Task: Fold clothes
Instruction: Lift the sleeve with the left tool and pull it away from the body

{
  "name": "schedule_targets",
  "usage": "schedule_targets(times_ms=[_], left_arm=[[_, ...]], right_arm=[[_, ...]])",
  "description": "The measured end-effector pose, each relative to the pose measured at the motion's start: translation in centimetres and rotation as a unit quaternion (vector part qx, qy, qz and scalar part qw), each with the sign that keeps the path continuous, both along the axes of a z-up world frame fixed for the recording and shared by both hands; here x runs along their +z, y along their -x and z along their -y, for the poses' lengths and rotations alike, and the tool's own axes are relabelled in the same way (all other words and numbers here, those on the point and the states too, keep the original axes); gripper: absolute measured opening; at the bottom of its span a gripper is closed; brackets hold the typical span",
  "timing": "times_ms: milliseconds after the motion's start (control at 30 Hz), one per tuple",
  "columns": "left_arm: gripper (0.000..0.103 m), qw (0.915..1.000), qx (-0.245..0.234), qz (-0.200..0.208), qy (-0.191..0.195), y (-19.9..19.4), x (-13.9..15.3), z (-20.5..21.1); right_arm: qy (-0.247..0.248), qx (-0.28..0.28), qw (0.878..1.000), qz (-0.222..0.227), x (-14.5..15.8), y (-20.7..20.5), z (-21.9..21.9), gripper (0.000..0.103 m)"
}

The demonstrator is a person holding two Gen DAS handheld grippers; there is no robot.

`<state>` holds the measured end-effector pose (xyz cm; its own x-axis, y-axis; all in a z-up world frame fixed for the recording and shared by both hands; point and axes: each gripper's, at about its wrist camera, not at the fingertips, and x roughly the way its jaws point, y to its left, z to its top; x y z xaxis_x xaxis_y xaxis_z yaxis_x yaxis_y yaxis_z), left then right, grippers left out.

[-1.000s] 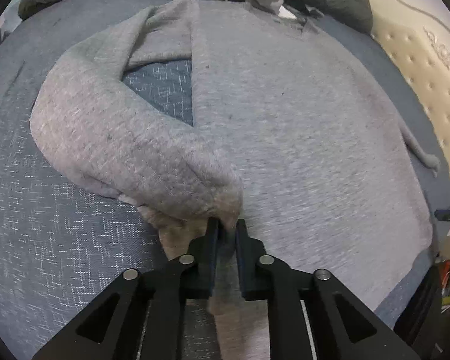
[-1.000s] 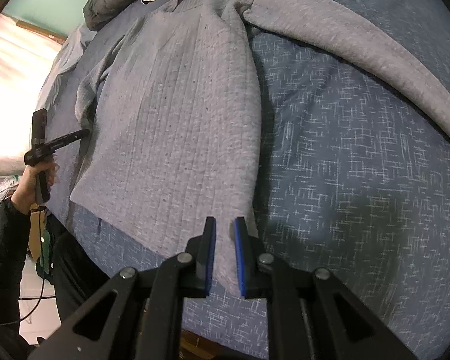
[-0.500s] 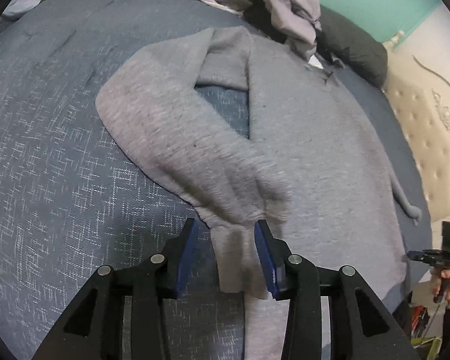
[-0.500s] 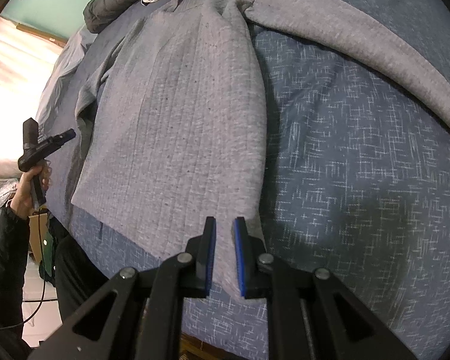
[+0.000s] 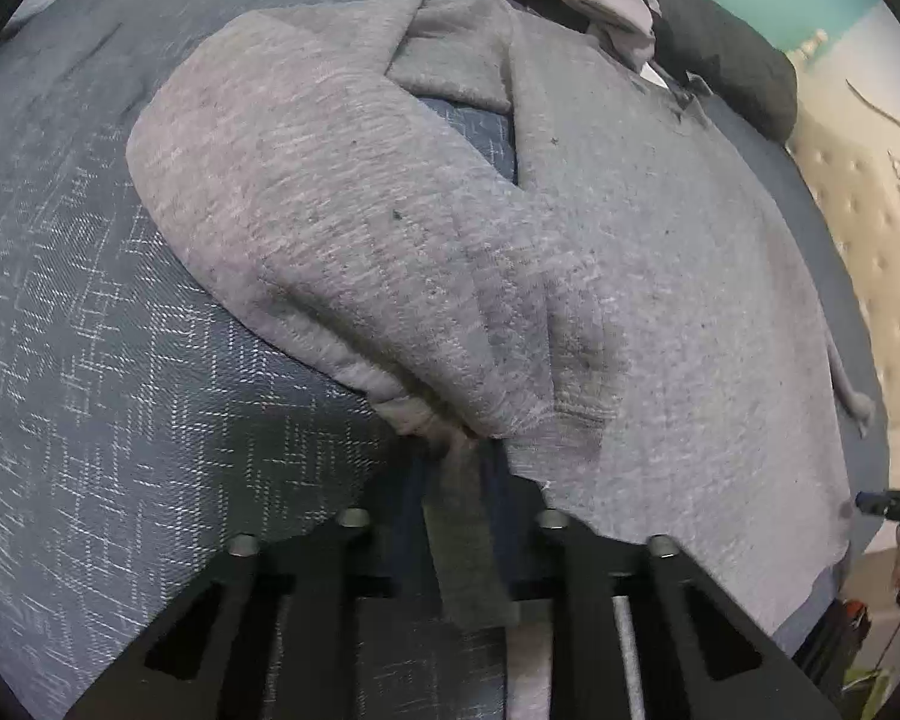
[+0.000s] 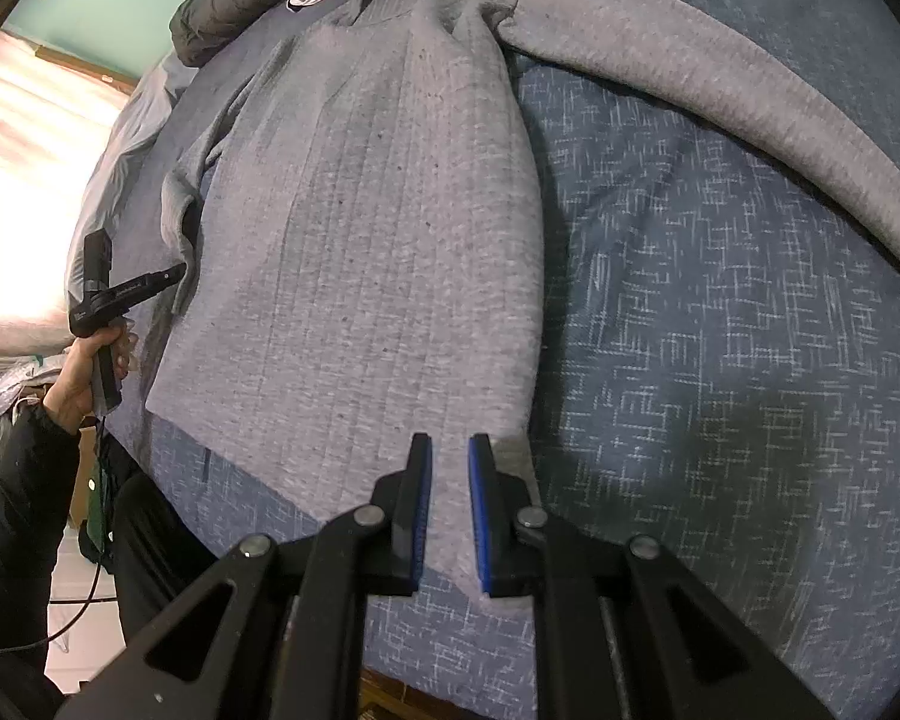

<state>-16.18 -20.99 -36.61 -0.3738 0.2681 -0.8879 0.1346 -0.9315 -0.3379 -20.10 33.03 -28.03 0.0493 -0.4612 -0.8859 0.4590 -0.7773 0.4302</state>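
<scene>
Grey sweater (image 6: pixel 378 228) spread across bed (image 6: pixel 720 360); left gripper (image 5: pixel 453 468) jaws just clenched on sleeve cuff (image 5: pixel 426 414); right gripper (image 6: pixel 450 480) clamping hem (image 6: pixel 450 516) near the bed's edge.

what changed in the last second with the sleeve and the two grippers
The left gripper let the sleeve cuff go half a second ago, its jaws spreading, and has just been closing on it again; the cuff sits bunched between the fingers now. The sleeve lies folded back toward the sweater body. The right gripper has not moved, over the hem with its jaws narrow. The sweater body stayed flat on the bed.
</scene>
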Motion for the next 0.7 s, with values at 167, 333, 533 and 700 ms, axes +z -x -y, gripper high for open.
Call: schedule_targets(times_ms=[167, 333, 533, 700], left_arm=[[0.004, 0.9997, -0.003, -0.022, 0.011, -1.1, 2.6, 1.2], [0.003, 0.9975, -0.010, -0.032, 0.062, -2.5, 6.3, 3.6], [0.003, 0.9917, -0.007, -0.022, 0.126, -4.2, 10.0, 7.8], [0.003, 0.9862, 0.007, -0.012, 0.165, -5.3, 11.1, 10.5]], right_arm=[[0.001, 0.000, 1.000, 0.000, 0.1, 0.0, 0.1, 0.011], [0.002, 0.006, 1.000, -0.007, 0.8, -0.3, 0.5, 0.012], [0.007, 0.011, 1.000, -0.013, 1.4, -0.5, 1.4, 0.011], [0.012, 0.019, 1.000, -0.019, 2.1, -1.0, 2.2, 0.011]])
